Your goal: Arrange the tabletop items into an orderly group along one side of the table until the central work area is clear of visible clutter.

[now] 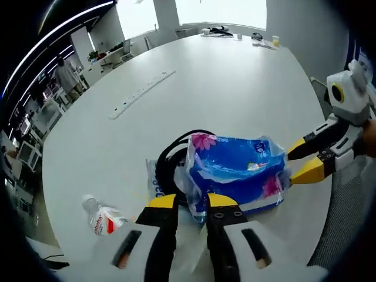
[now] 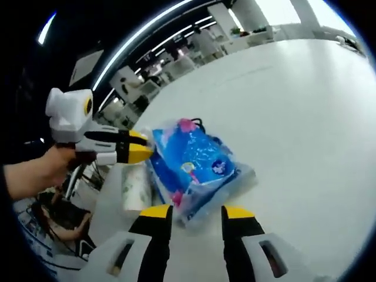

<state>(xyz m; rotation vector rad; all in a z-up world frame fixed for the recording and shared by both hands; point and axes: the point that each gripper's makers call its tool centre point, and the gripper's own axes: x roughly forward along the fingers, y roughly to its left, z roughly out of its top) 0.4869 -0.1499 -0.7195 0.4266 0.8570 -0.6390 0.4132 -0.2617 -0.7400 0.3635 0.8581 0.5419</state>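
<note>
**Blue tissue pack held at the table edge, both tools engaged**

The blue tissue pack (image 1: 238, 170), a soft plastic-wrapped bundle with pink flower print, lies near the table's (image 1: 223, 88) near edge, at about 6 o'clock in the left gripper view. It rests partly on a coiled black cable (image 1: 176, 150) and a flat printed packet (image 1: 154, 182), both at its 9 o'clock side.

The left tool (image 1: 191, 202) stands with its yellow tips close together at the pack's near corner; the wrap bunches between them, so it appears pinched on the plastic. The right tool (image 1: 305, 158) enters at 3 o'clock, its tips against the pack's far end. In the right gripper view, the right tool (image 2: 194, 211) has its tips parted with the pack's (image 2: 197, 167) corner between them; whether it truly grips cannot be told. The left tool (image 2: 132, 147) meets the pack at 10 o'clock there.

Judgement: holding at two opposite ends suits a limp, bulky bundle that would sag or slide under one grip, and allows it to be shifted as a unit toward one side.

A small plastic bottle (image 1: 103, 217) lies on its side at 8 o'clock, apart from the pack. A long white power strip (image 1: 141, 94) sits at 11 o'clock, mid-table. Small items (image 1: 235, 34) are grouped at the far edge, 12 o'clock. The central surface is otherwise bare.
</note>
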